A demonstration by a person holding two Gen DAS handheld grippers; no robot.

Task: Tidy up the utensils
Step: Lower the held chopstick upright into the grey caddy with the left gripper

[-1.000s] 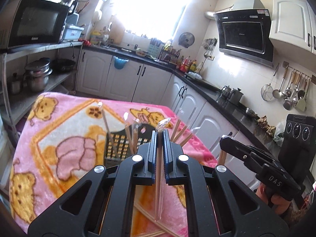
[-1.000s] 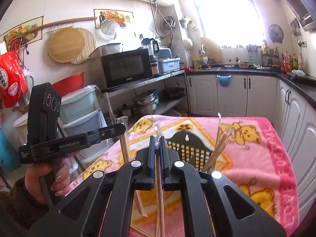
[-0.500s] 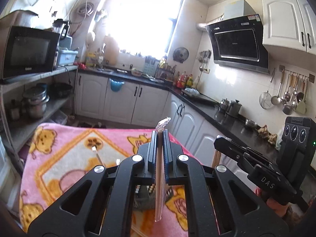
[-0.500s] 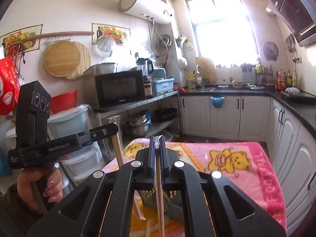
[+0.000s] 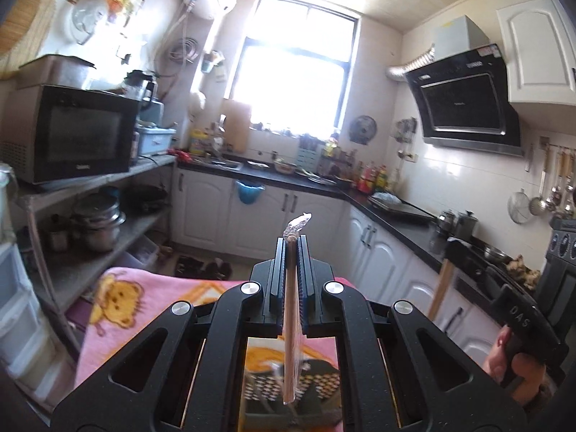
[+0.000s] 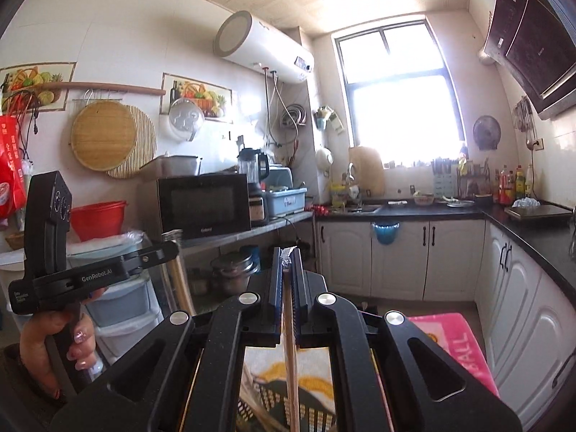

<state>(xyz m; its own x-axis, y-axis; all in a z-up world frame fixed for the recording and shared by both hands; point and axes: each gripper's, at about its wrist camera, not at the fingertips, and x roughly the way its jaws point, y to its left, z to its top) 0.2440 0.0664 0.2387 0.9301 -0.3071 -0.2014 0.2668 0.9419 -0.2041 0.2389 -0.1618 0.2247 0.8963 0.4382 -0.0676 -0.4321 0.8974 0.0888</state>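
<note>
Left claw (image 5: 292,248) and right claw (image 6: 287,262) each clamped on wrapped chopsticks (image 5: 291,324); handles lettered "GenRobot.AI", perhaps "DAS".

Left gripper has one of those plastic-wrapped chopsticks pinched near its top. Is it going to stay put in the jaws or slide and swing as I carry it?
The wrapped chopstick looks thin, straight and wooden, so probably stiff and light. Its glossy plastic sleeve may be slippery against the left gripper pads, so it could creep downward. Most of its length hangs below the shut jaws, so it may pivot if jolted.
</note>
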